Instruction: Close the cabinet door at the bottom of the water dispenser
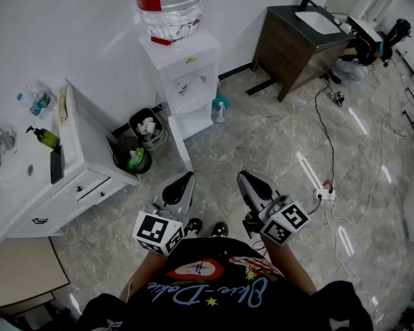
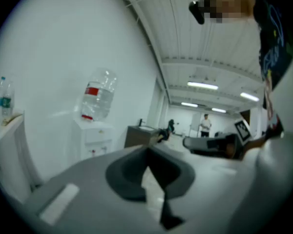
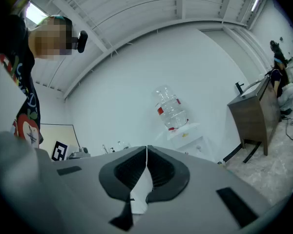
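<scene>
The left gripper (image 1: 180,183) and right gripper (image 1: 251,182) are hovering low over the floor (image 1: 276,143), both empty. Each pair of fingers is touching at the tips, holding nothing. The dispenser (image 1: 186,74) is standing well ahead of the fingers, its bottom door (image 1: 181,152) hanging open, swung out toward the left fingers (image 2: 124,177) and just ahead of them, not touching.

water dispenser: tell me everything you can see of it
White floor-standing water dispenser against the white wall. A clear bottle with a red label band sits inverted on top. Taps sit in a front recess, too small for detail. Its bottom cabinet door stands swung open over the floor. A black bin stands at one side, a spray bottle at the other.
</scene>
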### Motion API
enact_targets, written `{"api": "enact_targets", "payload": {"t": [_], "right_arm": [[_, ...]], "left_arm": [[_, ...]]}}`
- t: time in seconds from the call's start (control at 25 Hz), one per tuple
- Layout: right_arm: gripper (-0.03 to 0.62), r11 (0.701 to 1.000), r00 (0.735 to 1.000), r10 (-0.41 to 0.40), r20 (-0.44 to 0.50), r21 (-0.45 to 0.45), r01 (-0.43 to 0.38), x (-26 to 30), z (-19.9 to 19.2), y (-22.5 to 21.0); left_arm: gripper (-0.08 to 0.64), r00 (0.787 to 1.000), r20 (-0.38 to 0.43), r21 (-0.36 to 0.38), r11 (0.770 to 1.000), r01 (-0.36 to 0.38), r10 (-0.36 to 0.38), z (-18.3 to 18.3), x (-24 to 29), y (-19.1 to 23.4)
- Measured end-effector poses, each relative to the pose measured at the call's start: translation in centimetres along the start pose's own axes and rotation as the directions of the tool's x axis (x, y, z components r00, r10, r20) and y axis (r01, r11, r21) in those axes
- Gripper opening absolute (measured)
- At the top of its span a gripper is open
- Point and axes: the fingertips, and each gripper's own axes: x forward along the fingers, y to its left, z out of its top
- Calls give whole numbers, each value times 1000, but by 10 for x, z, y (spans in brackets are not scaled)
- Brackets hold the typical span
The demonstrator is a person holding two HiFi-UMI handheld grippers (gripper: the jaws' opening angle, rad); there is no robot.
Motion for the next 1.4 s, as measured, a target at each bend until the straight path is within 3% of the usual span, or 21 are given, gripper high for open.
{"api": "enact_targets", "payload": {"t": [0.24, 0.36, 0.52, 0.76, 1.12, 1.4], "right_arm": [[17, 999, 999, -11, 50, -50, 14, -25, 9, -29], [17, 996, 994, -36, 106, -81, 45, -32, 17, -45], [17, 999, 996, -35, 78, -36, 38, -24, 7, -62], [17, 999, 1000, -17, -16, -48, 16, 33, 8, -114], [17, 996, 991, 44, -127, -69, -53, 157, 6, -175], [17, 998, 980, 64, -190, 4, -64, 216, -55, -220]], "left_arm": [[-2, 1000, 1, 21, 999, 27, -27, -10, 30, -25], [-2, 1000, -17, 34, 999, 0, 0, -23, 34, -23], [-2, 996, -72, 12, 998, -54, 55, -49, 38, 4], [-2, 995, -74, -33, 998, -62, 60, -59, 99, 62], [-2, 998, -59, -29, 1000, 9, -10, -41, 200, 125], [-2, 984, -169, -83, 996, 37, -51, -101, 241, 145]]}}
